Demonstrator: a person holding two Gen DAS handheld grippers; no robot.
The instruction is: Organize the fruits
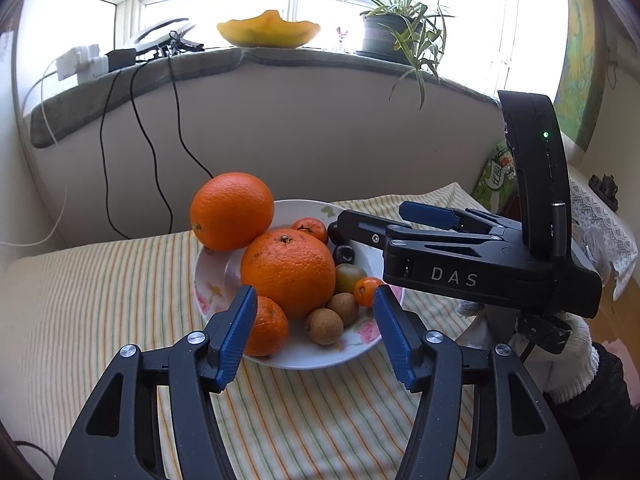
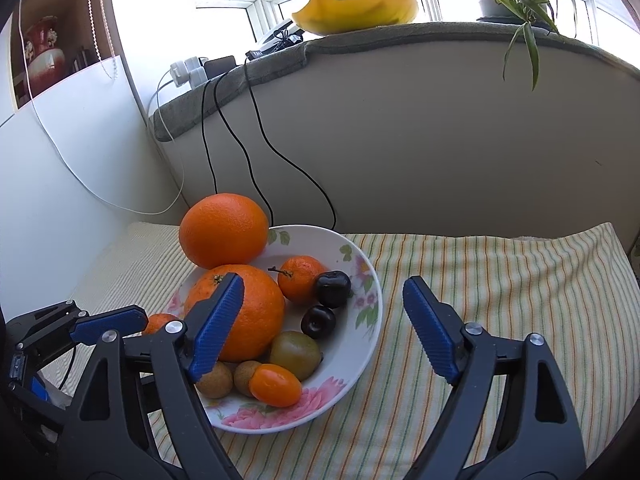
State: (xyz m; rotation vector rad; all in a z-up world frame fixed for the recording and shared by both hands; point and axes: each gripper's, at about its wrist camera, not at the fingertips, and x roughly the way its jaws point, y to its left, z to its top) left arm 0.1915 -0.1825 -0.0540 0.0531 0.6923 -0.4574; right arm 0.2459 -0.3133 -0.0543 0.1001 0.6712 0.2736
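Striped cloth [image 2: 480, 280] lies bare right of the plate [image 2: 360, 344]; my left hand-held gripper [image 1: 316, 312] and right hand-held gripper [image 2: 324, 320] hover there, jaws apart, holding nothing.

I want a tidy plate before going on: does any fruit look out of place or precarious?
Yes. The biggest orange sits up on the far-left rim of the floral plate, overhanging the striped cloth instead of lying in the dish, so it may roll off. Nothing looks spilled or damaged.
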